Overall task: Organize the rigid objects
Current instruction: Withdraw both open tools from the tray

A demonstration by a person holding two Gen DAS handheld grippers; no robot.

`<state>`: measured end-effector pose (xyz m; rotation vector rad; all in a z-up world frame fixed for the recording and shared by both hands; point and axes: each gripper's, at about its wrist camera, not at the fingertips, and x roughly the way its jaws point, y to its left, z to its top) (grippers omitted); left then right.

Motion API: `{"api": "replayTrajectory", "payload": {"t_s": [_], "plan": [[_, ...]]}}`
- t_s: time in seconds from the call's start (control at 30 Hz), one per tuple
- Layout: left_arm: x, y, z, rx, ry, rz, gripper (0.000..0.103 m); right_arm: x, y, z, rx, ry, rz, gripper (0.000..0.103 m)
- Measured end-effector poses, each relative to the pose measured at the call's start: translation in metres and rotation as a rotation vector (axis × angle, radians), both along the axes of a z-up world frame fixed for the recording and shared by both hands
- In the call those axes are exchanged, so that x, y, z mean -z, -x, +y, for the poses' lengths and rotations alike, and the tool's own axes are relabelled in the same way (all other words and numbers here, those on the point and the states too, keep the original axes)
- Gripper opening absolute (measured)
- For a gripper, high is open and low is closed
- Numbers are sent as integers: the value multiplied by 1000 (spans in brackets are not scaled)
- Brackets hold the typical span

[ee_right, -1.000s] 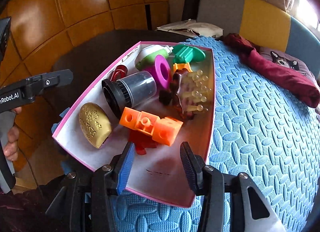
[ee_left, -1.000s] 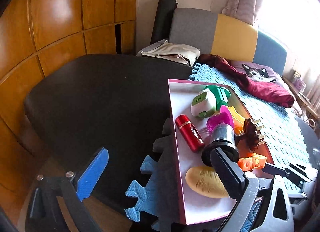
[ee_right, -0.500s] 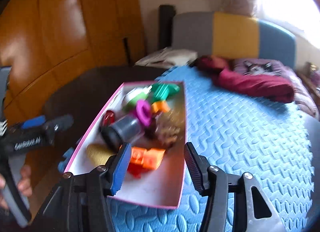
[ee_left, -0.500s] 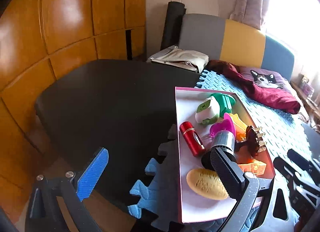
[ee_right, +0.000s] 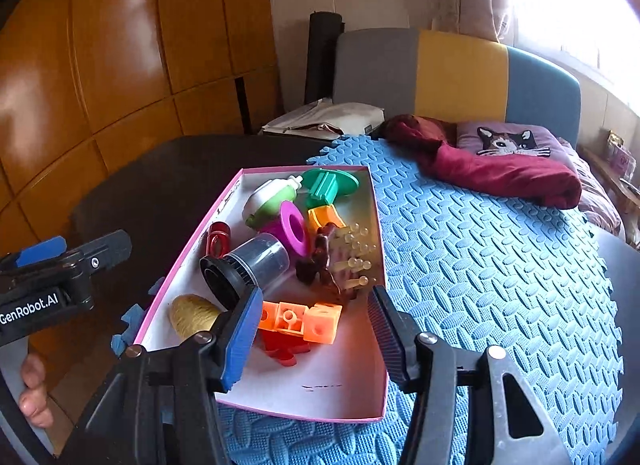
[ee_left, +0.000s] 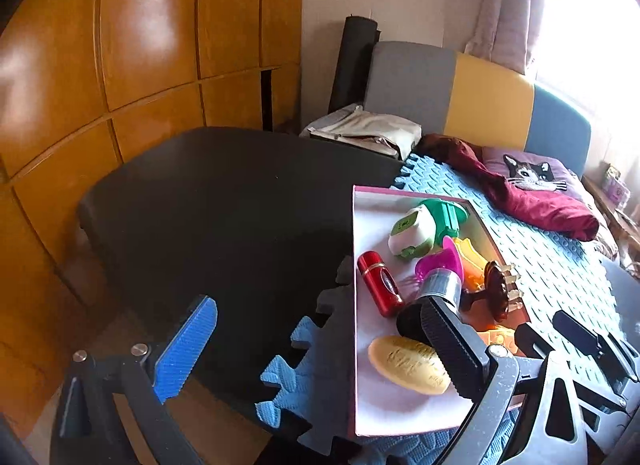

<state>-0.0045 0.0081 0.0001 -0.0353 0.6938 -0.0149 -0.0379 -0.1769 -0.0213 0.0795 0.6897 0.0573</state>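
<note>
Hovering at nine o'clock of the pink box (ee_left: 354, 249), my left hand-held gripper (ee_left: 316, 349) gapes wide and holds nothing. The box sits on the blue foam mat (ee_right: 480, 249) on the bed, crammed with toys. My right hand-held gripper (ee_right: 312, 329) hangs at six o'clock, jaws wide and empty, framing the orange block (ee_right: 300, 321). I judge the risk is crowding: the black-capped jar (ee_right: 244, 271) and the brown brush (ee_right: 332, 261) lie just beside it, so closing carelessly could snag them.
</note>
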Motion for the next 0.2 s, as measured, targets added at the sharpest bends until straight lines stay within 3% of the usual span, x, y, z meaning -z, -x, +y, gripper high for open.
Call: {"api": "replayTrajectory", "payload": {"t_s": [0.2], "plan": [[0, 0, 0, 14, -4, 9, 100, -2, 1, 6, -19, 22, -7, 55]]}}
